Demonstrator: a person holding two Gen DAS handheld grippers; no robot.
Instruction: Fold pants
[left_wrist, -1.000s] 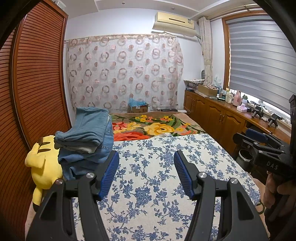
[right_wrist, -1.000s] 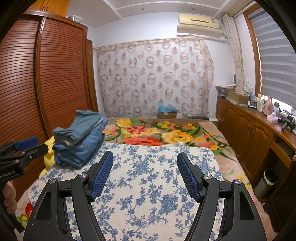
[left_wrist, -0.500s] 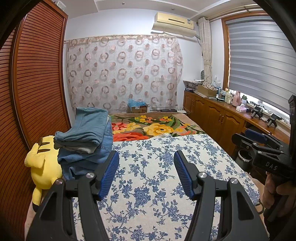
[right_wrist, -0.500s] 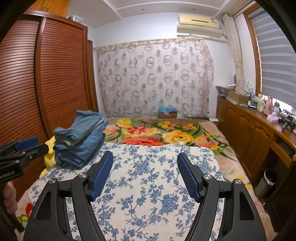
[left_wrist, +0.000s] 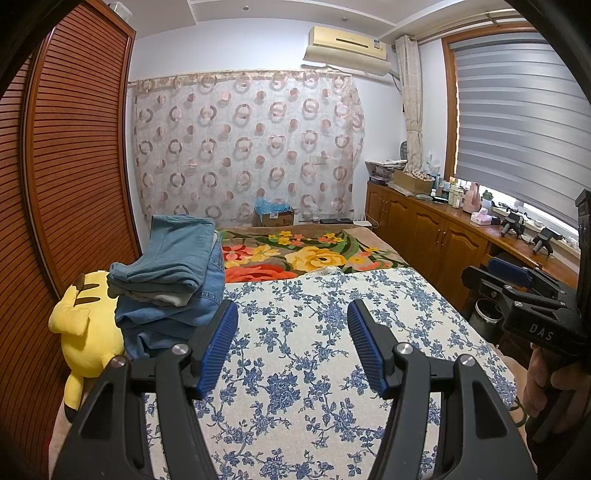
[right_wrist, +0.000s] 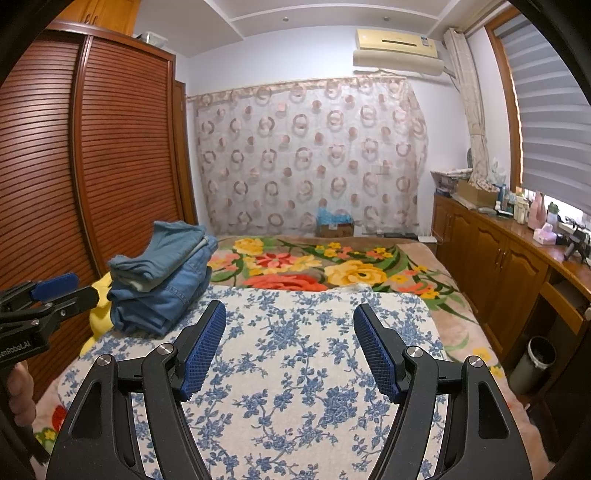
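A stack of folded blue denim pants (left_wrist: 170, 280) (right_wrist: 162, 280) rests at the left side of the bed, on the blue-flowered white cover (left_wrist: 314, 369) (right_wrist: 295, 369). My left gripper (left_wrist: 290, 325) hovers open over the cover, just right of the stack, with nothing between its blue pads. Further right, my right gripper (right_wrist: 288, 325) is open too and holds nothing. Each gripper shows at the edge of the other's view, the right gripper (left_wrist: 517, 284) in a hand and the left gripper (right_wrist: 40, 295) likewise.
A yellow plush toy (left_wrist: 85, 332) lies left of the stack against the slatted wardrobe (left_wrist: 74, 166). A floral blanket (left_wrist: 306, 254) covers the far bed. Wooden cabinets (right_wrist: 498, 273) with bottles run along the right, and a small bin (right_wrist: 535, 365) stands on the floor.
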